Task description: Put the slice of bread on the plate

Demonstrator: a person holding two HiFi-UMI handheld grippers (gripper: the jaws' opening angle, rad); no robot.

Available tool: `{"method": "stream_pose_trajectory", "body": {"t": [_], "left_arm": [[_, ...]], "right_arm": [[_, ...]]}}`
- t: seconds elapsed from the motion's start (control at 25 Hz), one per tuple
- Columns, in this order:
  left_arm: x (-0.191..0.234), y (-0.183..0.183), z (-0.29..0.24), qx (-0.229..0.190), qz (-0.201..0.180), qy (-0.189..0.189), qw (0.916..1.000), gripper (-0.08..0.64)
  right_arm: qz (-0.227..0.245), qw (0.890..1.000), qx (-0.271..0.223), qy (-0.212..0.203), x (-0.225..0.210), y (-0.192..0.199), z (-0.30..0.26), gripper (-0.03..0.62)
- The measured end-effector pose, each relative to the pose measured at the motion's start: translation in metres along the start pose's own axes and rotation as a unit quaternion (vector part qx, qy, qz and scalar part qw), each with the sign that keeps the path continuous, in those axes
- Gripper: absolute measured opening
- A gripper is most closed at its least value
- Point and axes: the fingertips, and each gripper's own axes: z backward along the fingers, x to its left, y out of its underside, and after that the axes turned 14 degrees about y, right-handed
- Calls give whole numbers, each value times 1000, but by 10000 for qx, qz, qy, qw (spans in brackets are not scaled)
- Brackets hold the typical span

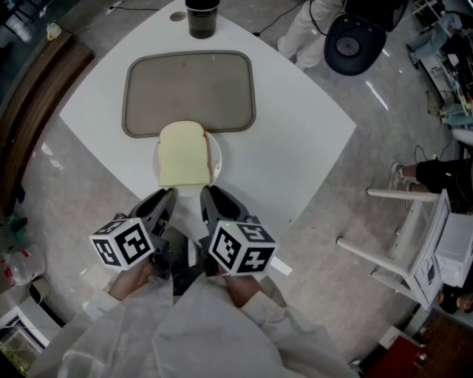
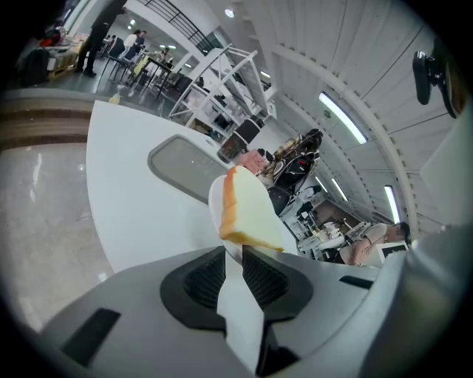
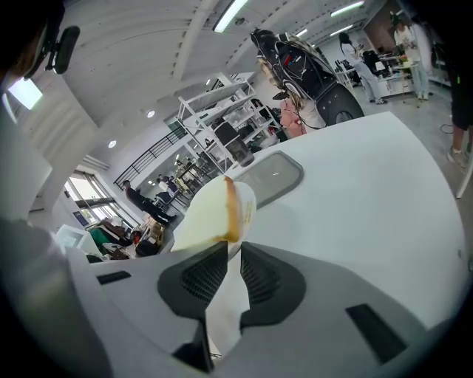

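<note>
**Bread is on the plate; both claws empty at the near corner**

Nearest the person, the left claw (image 1: 167, 196) and the right claw (image 1: 210, 195) hang side by side over the near corner of the bench (image 1: 295, 140), both angled down towards the plate. In the left gripper view the left claw's pads stand a narrow slit apart with only white bench showing through. The right gripper view shows the same on the right claw. Neither grips anything.

Just beyond their tips the slice of bread (image 1: 182, 153) lies flat on the white plate (image 1: 216, 156). It covers most of the plate and reaches its left rim. No claw touches it.

Past the plate, right against its far side, sits the empty grey tray (image 1: 188, 92). A dark cup (image 1: 202, 16) stands at the far corner.

As things lie, the placing step looks finished. The next move calls for little, only taking both claws clear of the bench's near edge without knocking the plate. A small push towards the plate's middle is worthwhile only if the slice overhangs.
</note>
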Motion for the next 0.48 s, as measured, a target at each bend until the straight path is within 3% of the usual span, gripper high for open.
{"method": "stream_pose_trajectory", "body": {"t": [0.48], "left_arm": [[26,-81,-27,310,-320,227,9987,60]], "right_arm": [[-281,9993,-196,165,32,-50,-53,63]]}}
